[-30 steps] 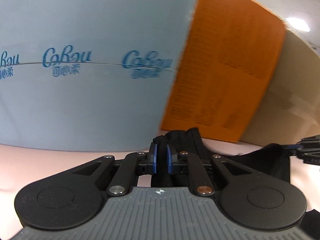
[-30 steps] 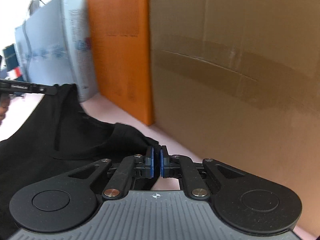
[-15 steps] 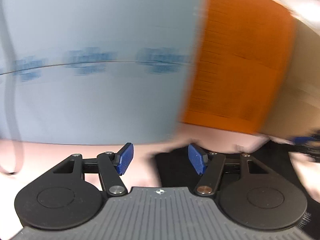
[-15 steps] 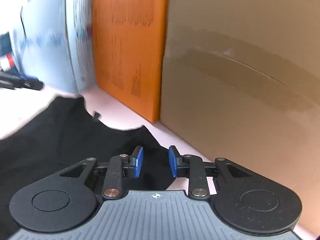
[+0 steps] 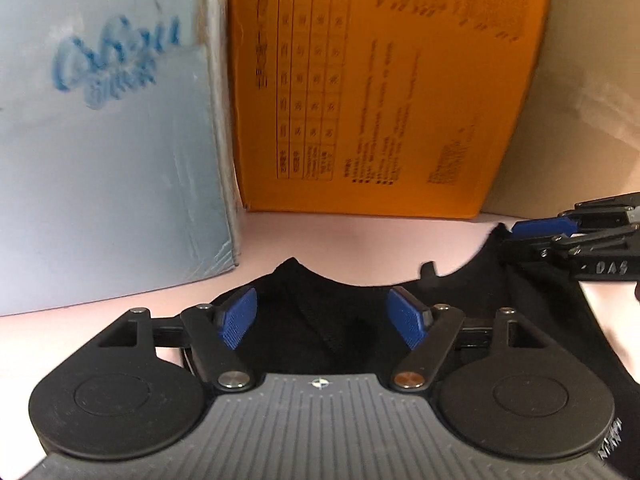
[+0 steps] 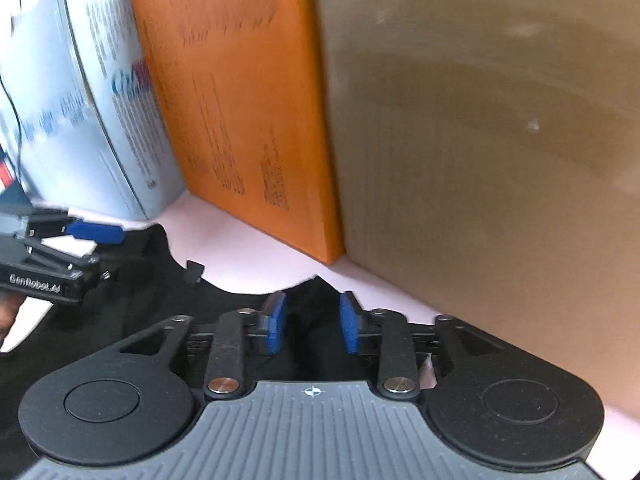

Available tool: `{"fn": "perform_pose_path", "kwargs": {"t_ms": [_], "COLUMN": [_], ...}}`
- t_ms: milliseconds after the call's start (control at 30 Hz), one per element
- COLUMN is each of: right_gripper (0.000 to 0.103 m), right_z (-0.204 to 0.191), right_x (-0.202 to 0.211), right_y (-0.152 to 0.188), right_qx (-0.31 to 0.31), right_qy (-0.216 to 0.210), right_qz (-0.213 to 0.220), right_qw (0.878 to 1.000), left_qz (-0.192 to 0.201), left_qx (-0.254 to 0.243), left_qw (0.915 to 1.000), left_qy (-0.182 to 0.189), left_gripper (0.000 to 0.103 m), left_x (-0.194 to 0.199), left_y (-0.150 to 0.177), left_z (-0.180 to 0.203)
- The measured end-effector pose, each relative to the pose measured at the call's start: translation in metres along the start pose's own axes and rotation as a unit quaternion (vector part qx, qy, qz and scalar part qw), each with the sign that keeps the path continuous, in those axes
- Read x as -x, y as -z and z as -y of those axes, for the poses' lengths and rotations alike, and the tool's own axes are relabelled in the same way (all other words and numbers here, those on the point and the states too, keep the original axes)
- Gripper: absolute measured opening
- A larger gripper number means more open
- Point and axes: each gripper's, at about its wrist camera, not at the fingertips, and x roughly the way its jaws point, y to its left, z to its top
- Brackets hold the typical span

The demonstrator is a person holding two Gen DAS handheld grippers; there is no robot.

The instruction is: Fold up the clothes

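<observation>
Black cloth of the garment (image 5: 340, 320) lies flat on the pale pink table (image 5: 360, 236), its neckline toward the boxes. Your left gripper (image 5: 326, 318) has its blue pads wide apart over one shoulder corner and grips nothing. Your right gripper (image 6: 312, 322) is also spread, over the other corner. Behind stand a light blue box (image 5: 108, 160), an orange box (image 5: 380, 88) and a brown carton (image 6: 500, 140).

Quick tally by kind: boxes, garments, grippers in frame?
Boxes: 3 — pale blue printed box, orange printed cardboard box, plain brown cardboard box
Garments: 1 — black fabric garment lying on the pink table
Grippers: 2 — left gripper, right gripper, both open
Total: 6
</observation>
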Motion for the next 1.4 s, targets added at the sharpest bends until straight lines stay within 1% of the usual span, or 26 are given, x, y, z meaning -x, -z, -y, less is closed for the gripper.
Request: {"fn": "perform_pose_path", "kwargs": {"t_ms": [100, 133, 167, 233, 300, 400, 433, 467, 533, 600, 667, 733, 800, 833, 900, 933, 967, 1033, 1133, 1167, 1233, 1267, 1300, 1333, 1367, 1400], "right_gripper": [0.047, 0.057, 0.065, 0.067, 0.067, 0.072, 0.076, 0.076, 0.076, 0.08, 0.09, 0.091, 0.091, 0.091, 0.091, 0.091, 0.091, 0.091, 0.091, 0.091, 0.091, 0.077, 0.07, 0.038, 0.012, 0.012], "right_z": [0.013, 0.018, 0.024, 0.035, 0.04, 0.033, 0.028, 0.022, 0.005, -0.01, -0.024, -0.035, -0.044, -0.049, -0.064, -0.074, -0.083, -0.098, -0.112, -0.115, -0.119, -0.121, -0.123, -0.124, -0.122, -0.12], "right_x": [0.051, 0.07, 0.093, 0.143, 0.19, 0.258, 0.277, 0.297, 0.318, 0.331, 0.335, 0.331, 0.318, 0.311, 0.304, 0.298, 0.293, 0.281, 0.265, 0.252, 0.245, 0.243, 0.241, 0.24, 0.24, 0.24], "right_y": [0.031, 0.044, 0.062, 0.107, 0.159, 0.237, 0.26, 0.283, 0.315, 0.332, 0.337, 0.333, 0.322, 0.315, 0.292, 0.283, 0.276, 0.264, 0.258, 0.253, 0.25, 0.249, 0.245, 0.242, 0.236, 0.231], "right_qx": [-0.055, -0.077, -0.107, -0.173, -0.239, -0.329, -0.354, -0.379, -0.412, -0.429, -0.423, -0.399, -0.36, -0.329, -0.236, -0.181, -0.126, -0.023, 0.08, 0.098, 0.118, 0.121, 0.117, 0.111, 0.083, 0.051], "right_qy": [-0.002, -0.002, 0.003, 0.027, 0.058, 0.105, 0.118, 0.13, 0.127, 0.12, 0.108, 0.09, 0.035, 0.008, -0.021, -0.031, -0.041, -0.057, -0.054, -0.056, -0.057, -0.058, -0.055, -0.051, -0.059, -0.068], "right_qz": [0.026, 0.036, 0.046, 0.067, 0.085, 0.107, 0.114, 0.122, 0.149, 0.156, 0.155, 0.14, 0.116, 0.1, 0.062, 0.045, 0.031, 0.009, -0.009, -0.01, -0.009, -0.02, -0.026, -0.031, -0.038, -0.046], "right_qw": [0.998, 0.996, 0.993, 0.982, 0.966, 0.932, 0.921, 0.908, 0.89, 0.882, 0.886, 0.902, 0.925, 0.939, 0.97, 0.982, 0.991, 0.998, 0.995, 0.994, 0.991, 0.991, 0.991, 0.992, 0.994, 0.995], "left_qz": [0.01, 0.014, 0.015, 0.013, 0.009, 0.007, 0.022, 0.014, -0.005, -0.028, -0.028, -0.014, 0.006, 0.006, 0.008, 0.009, 0.009, 0.007, -0.002, -0.006, -0.015, -0.019, -0.015, -0.011, -0.007, -0.007], "left_qx": [0.003, 0.01, 0.028, 0.077, 0.139, 0.246, 0.254, 0.246, 0.222, 0.2, 0.207, 0.233, 0.262, 0.26, 0.257, 0.246, 0.233, 0.209, 0.172, 0.16, 0.134, 0.121, 0.106, 0.091, 0.076, 0.072], "left_qw": [0.9999, 0.9997, 0.9991, 0.9952, 0.9858, 0.9618, 0.9595, 0.9611, 0.9652, 0.9682, 0.9672, 0.9644, 0.9625, 0.964, 0.9661, 0.9692, 0.9725, 0.977, 0.9804, 0.9821, 0.9847, 0.9858, 0.9867, 0.9874, 0.9878, 0.9875], "left_qy": [-0.007, -0.015, -0.029, -0.06, -0.093, -0.121, -0.119, -0.125, -0.137, -0.147, -0.144, -0.125, -0.071, -0.053, -0.018, -0.005, 0.011, 0.042, 0.095, 0.1, 0.11, 0.115, 0.122, 0.129, 0.135, 0.14], "left_gripper": [0.075, 0.077, 0.079, 0.081, 0.081, 0.082, 0.082, 0.082, 0.083, 0.085, 0.085, 0.085, 0.085, 0.085, 0.085, 0.085, 0.085, 0.086, 0.089, 0.09, 0.091, 0.091, 0.085, 0.054, 0.037, 0.02], "left_x": [0.033, 0.048, 0.067, 0.107, 0.147, 0.201, 0.219, 0.23, 0.249, 0.26, 0.272, 0.283, 0.297, 0.3, 0.306, 0.307, 0.308, 0.305, 0.298, 0.293, 0.284, 0.279, 0.275, 0.272, 0.269, 0.267], "left_y": [0.019, 0.032, 0.047, 0.081, 0.12, 0.185, 0.202, 0.212, 0.227, 0.234, 0.242, 0.249, 0.261, 0.261, 0.262, 0.26, 0.257, 0.253, 0.249, 0.248, 0.246, 0.245, 0.243, 0.242, 0.24, 0.234], "left_z": [-0.011, -0.017, -0.025, -0.042, -0.059, -0.08, -0.081, -0.08, -0.075, -0.069, -0.066, -0.065, -0.061, -0.054, -0.039, -0.028, -0.017, -0.001, 0.02, 0.026, 0.037, 0.042, 0.046, 0.049, 0.052, 0.049]}}
